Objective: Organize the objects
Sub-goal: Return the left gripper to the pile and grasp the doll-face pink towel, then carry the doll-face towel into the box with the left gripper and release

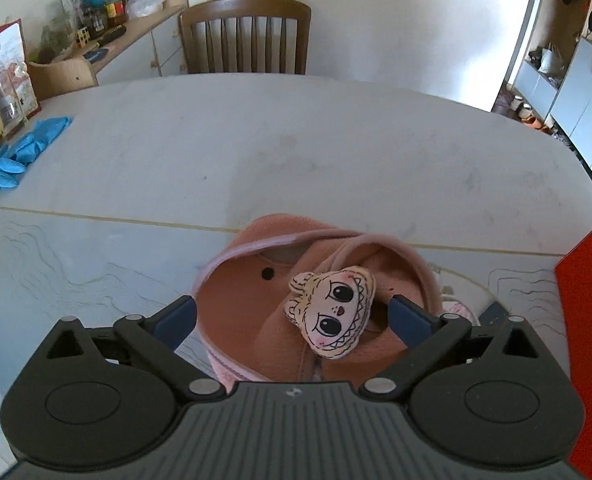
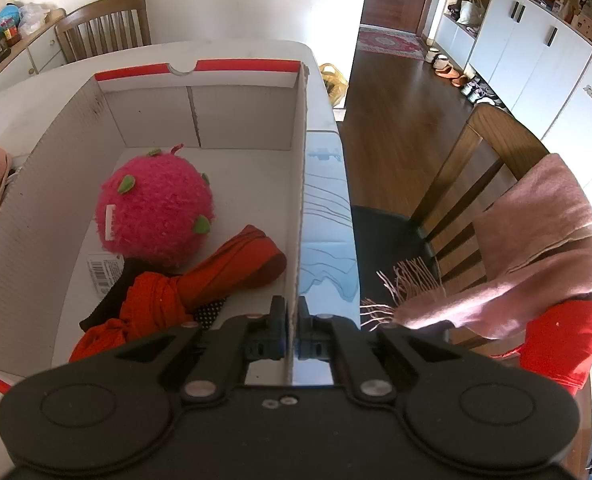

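From the left wrist camera, the left gripper (image 1: 292,316) hangs over a pink fleece bag (image 1: 256,320) that lies at the near edge of the bench (image 1: 296,140); its blue fingers (image 1: 176,318) are spread wide, one on each side of the bag, and neither presses on it. A small cartoon-face charm (image 1: 333,312) rests on top of the bag, between the two fingers. A heap of blue gloves (image 1: 20,156) lies at the bench's left edge, a wooden chair (image 1: 244,38) stands behind the far edge, and the red side of a box (image 1: 587,320) shows at the right. From the right wrist camera, the right gripper (image 2: 292,340) has its fingers pressed together on the right wall of the cardboard box (image 2: 301,200), pinching the thin board between them. Inside the box, a fuzzy pink ball (image 2: 156,208) with green bits sits toward the middle, and a folded red umbrella (image 2: 200,284) lies in front of it near the pinched wall. The box stands at the bench's right edge. Beyond that edge a pink scarf (image 2: 535,248) hangs over the back of another chair (image 2: 487,152).
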`<state>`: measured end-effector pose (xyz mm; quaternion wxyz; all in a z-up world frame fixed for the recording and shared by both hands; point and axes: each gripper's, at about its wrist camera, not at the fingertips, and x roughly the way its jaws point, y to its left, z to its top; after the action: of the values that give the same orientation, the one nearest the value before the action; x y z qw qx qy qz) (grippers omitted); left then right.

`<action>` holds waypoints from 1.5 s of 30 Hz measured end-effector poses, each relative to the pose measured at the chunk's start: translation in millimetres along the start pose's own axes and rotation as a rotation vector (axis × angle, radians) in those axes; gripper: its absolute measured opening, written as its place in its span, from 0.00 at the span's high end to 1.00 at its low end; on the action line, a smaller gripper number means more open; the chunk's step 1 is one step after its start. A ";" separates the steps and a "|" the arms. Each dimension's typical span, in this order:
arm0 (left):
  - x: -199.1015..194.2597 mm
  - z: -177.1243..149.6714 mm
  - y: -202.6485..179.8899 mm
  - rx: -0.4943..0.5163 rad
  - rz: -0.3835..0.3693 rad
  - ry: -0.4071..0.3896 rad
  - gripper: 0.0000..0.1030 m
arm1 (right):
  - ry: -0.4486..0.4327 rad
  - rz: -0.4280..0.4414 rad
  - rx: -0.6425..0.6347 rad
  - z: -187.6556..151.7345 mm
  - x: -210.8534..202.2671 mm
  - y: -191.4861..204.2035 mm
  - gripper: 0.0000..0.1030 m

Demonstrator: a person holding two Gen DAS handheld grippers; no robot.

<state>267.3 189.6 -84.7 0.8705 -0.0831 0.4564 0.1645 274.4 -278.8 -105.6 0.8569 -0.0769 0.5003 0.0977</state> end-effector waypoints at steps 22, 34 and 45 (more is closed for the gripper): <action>2.9 -8.4 -2.8 0.020 -0.087 -0.016 0.61 | 0.005 -0.005 -0.003 0.8 0.8 1.4 0.96; -43.2 -9.4 -13.0 0.032 -0.139 -0.064 0.63 | 0.000 -0.002 -0.003 -0.4 -0.3 -0.6 0.97; -93.0 -11.2 -86.6 0.158 -0.354 -0.098 0.63 | -0.005 0.004 -0.006 0.5 0.3 0.2 0.97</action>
<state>240.9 86.0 -15.1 0.9107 -0.0855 0.4034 -0.0237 274.9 -278.5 -105.6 0.8578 -0.0781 0.4979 0.1011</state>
